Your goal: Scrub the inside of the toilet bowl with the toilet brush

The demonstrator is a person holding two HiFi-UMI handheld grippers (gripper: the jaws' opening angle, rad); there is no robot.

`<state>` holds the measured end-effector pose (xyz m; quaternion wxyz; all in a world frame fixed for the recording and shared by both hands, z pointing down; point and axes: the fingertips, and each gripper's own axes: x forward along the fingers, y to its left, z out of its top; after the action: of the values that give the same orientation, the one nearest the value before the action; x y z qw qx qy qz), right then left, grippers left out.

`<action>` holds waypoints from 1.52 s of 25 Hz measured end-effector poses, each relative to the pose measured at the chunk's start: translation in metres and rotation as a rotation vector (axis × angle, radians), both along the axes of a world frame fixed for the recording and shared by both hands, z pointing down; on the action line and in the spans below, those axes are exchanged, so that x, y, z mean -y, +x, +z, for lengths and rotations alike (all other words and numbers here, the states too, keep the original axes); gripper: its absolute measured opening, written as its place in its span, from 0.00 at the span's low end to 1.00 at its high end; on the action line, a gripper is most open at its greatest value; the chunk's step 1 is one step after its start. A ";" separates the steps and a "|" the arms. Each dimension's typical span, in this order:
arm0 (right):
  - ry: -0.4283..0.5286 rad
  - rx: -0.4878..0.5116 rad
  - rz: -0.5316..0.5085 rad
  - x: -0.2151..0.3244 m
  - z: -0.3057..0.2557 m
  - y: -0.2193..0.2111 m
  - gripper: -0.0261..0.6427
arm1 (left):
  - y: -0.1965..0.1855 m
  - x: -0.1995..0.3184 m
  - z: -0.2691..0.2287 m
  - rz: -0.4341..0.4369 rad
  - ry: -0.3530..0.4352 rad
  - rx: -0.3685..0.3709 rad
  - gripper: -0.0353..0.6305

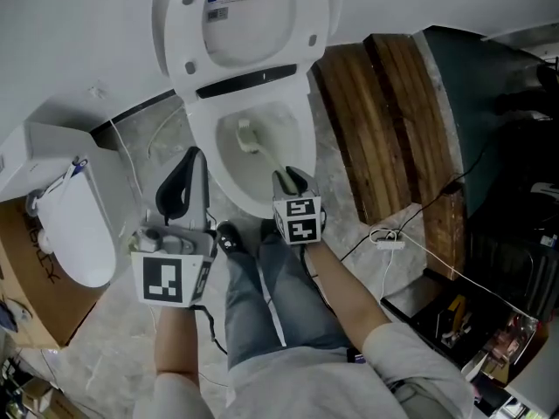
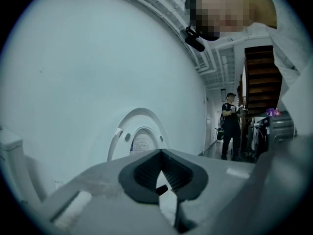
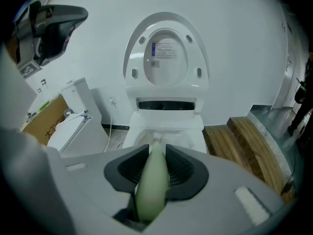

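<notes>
While we hold the right gripper [image 1: 289, 182] over the front rim of the toilet bowl [image 1: 203, 151], its fingers pinch the pale green handle of the toilet brush [image 1: 248, 136], whose head sits inside the bowl, toward the back left. We hold the left gripper [image 1: 183, 182] beside the bowl's left rim, fingers pressed together, nothing between them. Also noted: seat and lid [image 1: 253, 24] raised; wooden boards [image 1: 384, 120] on the floor at right.

Toilet brush [image 1: 248, 136] inside toilet bowl [image 1: 201, 147]; planks [image 1: 384, 120] right
</notes>
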<state>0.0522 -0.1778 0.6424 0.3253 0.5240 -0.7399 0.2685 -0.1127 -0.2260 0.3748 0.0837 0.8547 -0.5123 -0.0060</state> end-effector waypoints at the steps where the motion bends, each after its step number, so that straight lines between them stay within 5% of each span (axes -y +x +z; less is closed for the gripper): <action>1: -0.001 -0.007 -0.015 0.003 0.006 -0.001 0.20 | 0.001 -0.001 0.005 -0.003 -0.003 0.005 0.06; 24: 0.001 -0.181 -0.444 0.034 0.087 -0.039 0.20 | -0.002 -0.009 0.057 -0.116 -0.033 0.014 0.06; 31: 0.002 -0.202 -0.424 0.052 0.093 -0.043 0.19 | -0.006 -0.009 0.065 -0.145 -0.067 0.034 0.06; 38: -0.027 -0.185 -0.250 0.071 0.094 -0.026 0.19 | -0.006 -0.009 0.060 -0.154 -0.044 0.051 0.06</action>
<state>0.0266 -0.2484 0.7364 0.4300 0.4461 -0.7625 0.1862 -0.1185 -0.2165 0.4352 0.0886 0.8107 -0.5783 0.0207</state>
